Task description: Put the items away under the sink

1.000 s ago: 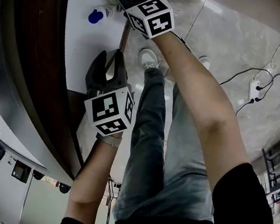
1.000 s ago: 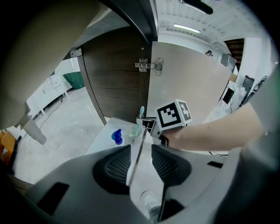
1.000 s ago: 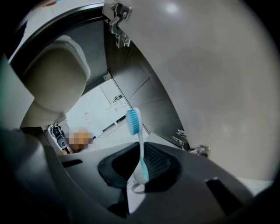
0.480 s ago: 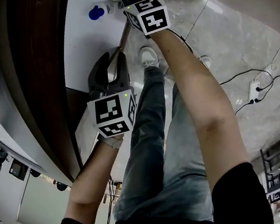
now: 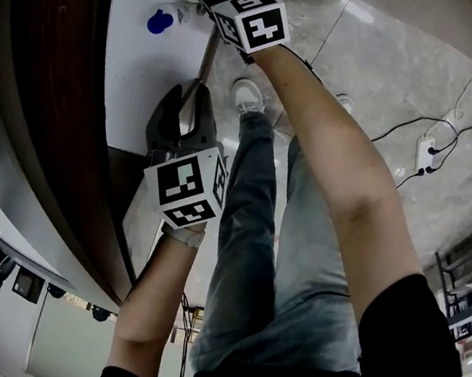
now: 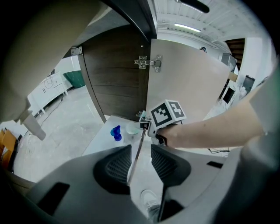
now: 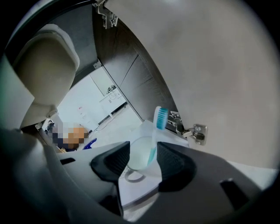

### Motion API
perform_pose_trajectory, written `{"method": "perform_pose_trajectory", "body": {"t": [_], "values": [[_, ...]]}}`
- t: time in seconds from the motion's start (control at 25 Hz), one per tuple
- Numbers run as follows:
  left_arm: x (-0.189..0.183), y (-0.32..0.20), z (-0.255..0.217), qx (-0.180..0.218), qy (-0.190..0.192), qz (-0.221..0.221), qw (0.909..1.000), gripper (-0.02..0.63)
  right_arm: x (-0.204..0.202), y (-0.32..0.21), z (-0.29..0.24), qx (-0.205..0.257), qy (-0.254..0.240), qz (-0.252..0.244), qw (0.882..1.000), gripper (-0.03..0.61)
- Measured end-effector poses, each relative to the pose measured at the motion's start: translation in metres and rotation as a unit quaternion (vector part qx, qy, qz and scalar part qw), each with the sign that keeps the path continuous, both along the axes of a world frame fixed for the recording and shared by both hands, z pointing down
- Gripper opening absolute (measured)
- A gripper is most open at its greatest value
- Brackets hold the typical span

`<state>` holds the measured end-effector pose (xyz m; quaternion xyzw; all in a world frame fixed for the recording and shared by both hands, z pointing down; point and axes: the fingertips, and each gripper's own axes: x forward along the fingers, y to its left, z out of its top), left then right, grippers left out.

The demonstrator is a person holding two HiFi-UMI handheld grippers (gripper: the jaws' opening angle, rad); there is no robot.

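Grey marble floor [image 5: 395, 66], dark wood cab. door [image 6: 118, 83], power strip [image 5: 426, 152], ceiling strip light [image 6: 187, 27]

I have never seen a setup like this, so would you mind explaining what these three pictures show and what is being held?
There is no robot here. A person holds a hand-operated two-jaw gripper in each hand, and the patterned cube on each is part of that gripper.

The head view comes from a camera on the person's head, looking down past the arms. The other two views come from a camera riding on each gripper, looking along its jaws.

The white surface is the cabinet floor of an open cabinet, and a small blue item stands on it.

The right gripper has its jaws on the sides of a pale cup with a toothbrush standing in it. The left gripper is open and holds nothing.
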<state>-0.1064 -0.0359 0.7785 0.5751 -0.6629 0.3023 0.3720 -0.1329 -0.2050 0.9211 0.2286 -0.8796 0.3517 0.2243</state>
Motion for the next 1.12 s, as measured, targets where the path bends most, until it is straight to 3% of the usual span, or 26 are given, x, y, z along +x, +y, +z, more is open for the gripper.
{"method": "perform_pose_trajectory", "body": {"t": [0.24,0.6,0.76,0.92,1.12], "values": [[0.005,-0.003,-0.008,0.01,-0.002,-0.006,0.9999,0.141,0.016,0.003,-0.002,-0.026,0.004,0.006,1.0,0.221],[0.023,-0.01,-0.028,0.031,0.009,0.01,0.9994,0.141,0.061,0.014,-0.061,-0.015,-0.023,-0.002,1.0,0.221],[0.036,-0.017,-0.046,0.055,0.039,0.012,0.9976,0.128,0.088,0.02,-0.095,-0.015,-0.031,0.003,0.999,0.219],[0.061,-0.032,-0.068,0.087,0.089,0.022,0.992,0.046,0.113,0.02,-0.138,-0.004,-0.045,0.006,0.999,0.145],[0.093,-0.042,-0.098,0.099,0.128,0.047,0.9857,0.023,0.147,0.026,-0.197,0.014,-0.07,0.03,0.997,0.063]]}}
